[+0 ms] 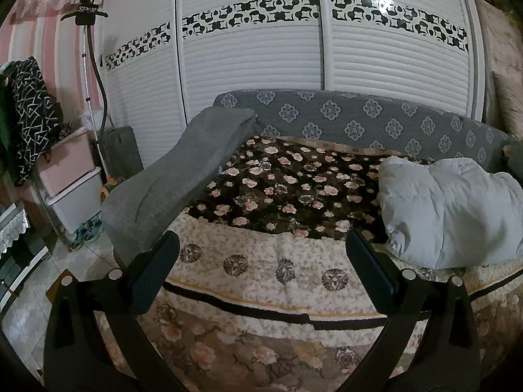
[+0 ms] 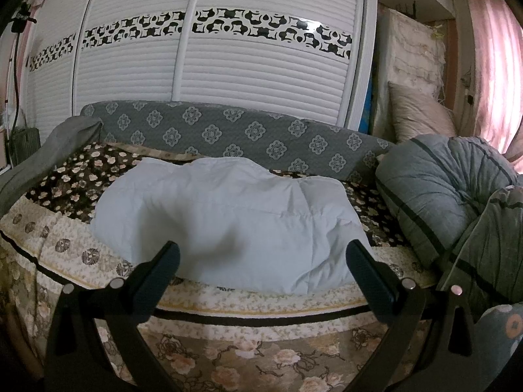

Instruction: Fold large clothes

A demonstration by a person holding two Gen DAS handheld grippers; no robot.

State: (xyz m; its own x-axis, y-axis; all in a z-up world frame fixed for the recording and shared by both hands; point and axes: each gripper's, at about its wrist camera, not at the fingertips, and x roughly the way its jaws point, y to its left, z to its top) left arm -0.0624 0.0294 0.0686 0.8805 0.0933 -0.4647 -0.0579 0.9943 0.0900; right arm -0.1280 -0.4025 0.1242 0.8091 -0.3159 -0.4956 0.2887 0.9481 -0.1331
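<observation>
Dim room, fisheye-warped edges, soft blur

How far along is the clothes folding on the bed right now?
Barely started, it seems. Done: nothing looks folded; the pale blue padded garment lies bunched on the floral bedspread. In hand: nothing, since the left gripper and right gripper are both open and empty, with the right one facing the garment. Left: spreading it flat and folding it. The grey cloth draped at the bed's left end looks untouched too.

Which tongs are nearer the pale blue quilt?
Right. The right tongs open squarely in front of the pale blue quilt; the left tongs face the bedspread, quilt off to their right.
</observation>
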